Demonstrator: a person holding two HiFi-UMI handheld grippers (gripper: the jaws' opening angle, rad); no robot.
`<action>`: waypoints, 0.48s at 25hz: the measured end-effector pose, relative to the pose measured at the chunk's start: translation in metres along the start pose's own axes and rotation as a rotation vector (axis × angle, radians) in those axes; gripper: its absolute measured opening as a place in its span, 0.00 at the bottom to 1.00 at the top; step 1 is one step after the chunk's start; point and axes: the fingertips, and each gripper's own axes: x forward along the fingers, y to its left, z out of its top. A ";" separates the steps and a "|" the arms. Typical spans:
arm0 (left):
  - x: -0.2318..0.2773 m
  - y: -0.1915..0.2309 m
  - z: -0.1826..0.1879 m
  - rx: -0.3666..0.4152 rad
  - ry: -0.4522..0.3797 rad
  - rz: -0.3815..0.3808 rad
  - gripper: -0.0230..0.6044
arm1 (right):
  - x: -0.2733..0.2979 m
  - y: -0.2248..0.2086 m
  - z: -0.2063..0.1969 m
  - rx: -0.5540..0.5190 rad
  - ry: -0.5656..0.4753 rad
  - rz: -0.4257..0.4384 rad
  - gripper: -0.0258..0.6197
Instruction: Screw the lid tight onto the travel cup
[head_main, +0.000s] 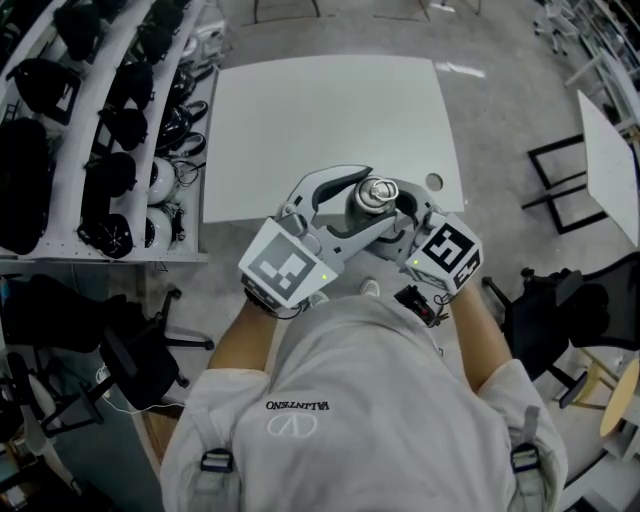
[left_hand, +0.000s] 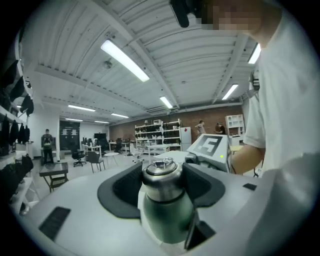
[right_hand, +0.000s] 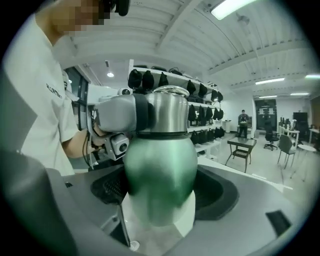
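A green travel cup (right_hand: 160, 167) with a steel lid (head_main: 376, 193) is held up over the near edge of the white table (head_main: 320, 110). My left gripper (head_main: 362, 198) comes in from the left, its dark pads (left_hand: 125, 187) closed on either side of the lid (left_hand: 161, 176). From the right, my right gripper (head_main: 398, 212) clasps the green body (left_hand: 167, 220), which fills the space between its jaws in the right gripper view. The lid (right_hand: 170, 114) sits on top of the cup; its thread is hidden.
A rack of dark bags and helmets (head_main: 100, 130) runs along the left of the table. Black office chairs stand at the lower left (head_main: 130, 355) and at the right (head_main: 560, 310). Another white table (head_main: 610, 160) is at the far right. A small round hole (head_main: 433, 182) marks the table.
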 end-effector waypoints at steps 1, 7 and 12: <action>0.000 -0.003 0.002 0.008 -0.010 -0.023 0.44 | -0.001 0.003 0.002 0.004 -0.015 0.031 0.64; -0.002 -0.003 0.003 -0.002 -0.029 0.004 0.45 | -0.003 0.005 0.002 0.013 -0.023 0.033 0.64; -0.004 0.004 0.007 -0.021 -0.081 0.109 0.50 | -0.005 -0.006 -0.002 -0.024 0.016 -0.074 0.64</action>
